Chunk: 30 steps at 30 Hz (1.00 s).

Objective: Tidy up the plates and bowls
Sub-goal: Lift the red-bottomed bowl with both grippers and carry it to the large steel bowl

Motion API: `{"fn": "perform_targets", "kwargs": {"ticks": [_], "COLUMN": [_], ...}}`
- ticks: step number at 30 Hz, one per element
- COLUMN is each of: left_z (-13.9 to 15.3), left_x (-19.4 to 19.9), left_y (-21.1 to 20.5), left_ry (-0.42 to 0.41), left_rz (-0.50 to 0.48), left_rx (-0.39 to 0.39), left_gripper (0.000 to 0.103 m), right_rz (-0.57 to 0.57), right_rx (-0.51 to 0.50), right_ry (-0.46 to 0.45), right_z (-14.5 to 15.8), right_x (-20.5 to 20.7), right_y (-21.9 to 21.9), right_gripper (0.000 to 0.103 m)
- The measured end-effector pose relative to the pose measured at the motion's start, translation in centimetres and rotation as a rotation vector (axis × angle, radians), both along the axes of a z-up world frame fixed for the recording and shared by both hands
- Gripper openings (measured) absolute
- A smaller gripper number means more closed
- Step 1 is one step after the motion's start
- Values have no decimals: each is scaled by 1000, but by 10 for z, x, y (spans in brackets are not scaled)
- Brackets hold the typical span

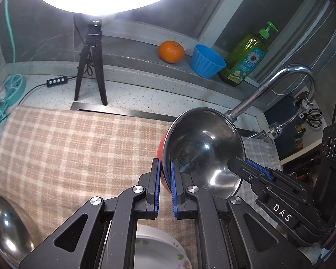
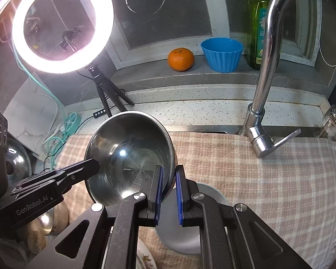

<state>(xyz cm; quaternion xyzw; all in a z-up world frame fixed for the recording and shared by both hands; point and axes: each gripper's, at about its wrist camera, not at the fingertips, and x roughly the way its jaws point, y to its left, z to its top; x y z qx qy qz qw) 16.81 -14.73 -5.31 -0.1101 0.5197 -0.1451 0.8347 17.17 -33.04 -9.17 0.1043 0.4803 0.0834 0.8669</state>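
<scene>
Both grippers clamp a steel bowl (image 2: 130, 154) by opposite rims: right gripper (image 2: 169, 174) near, left gripper (image 2: 94, 164) far. It hangs tilted above a checked cloth (image 2: 257, 179).

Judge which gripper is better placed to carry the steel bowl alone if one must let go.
Neither clearly. The left gripper and the right gripper are both shut on opposite sides of the tilted steel bowl's rim. Slight edge to the right: the grey plate lies on the cloth directly beneath it.

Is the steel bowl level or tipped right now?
Tipped. The steel bowl is held off the checked cloth, its empty inside facing the cameras, with a gripper clamped on each rim.
</scene>
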Motion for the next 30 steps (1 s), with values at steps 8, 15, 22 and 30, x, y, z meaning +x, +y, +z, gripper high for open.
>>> {"fn": "perform_targets", "kwargs": {"ticks": [8,15,22,30], "left_z": [5,13,18,20], "left_x": [-24,-47,-64,-79], "left_y": [27,58,90,122], "left_ry": [-10,-19,-23,-25], "left_rz": [5,36,75,119], "left_rx": [-11,-27,-29,-31], "left_gripper": [7,7,7,7], "right_rz": [9,37,82,127], "right_rx": [1,8,15,31], "right_ry": [-5,-13,-9,0], "right_z": [7,14,15,14], "right_x": [-24,-44,-58,-66], "right_y": [25,56,89,124], "right_gripper": [10,10,10,10]}}
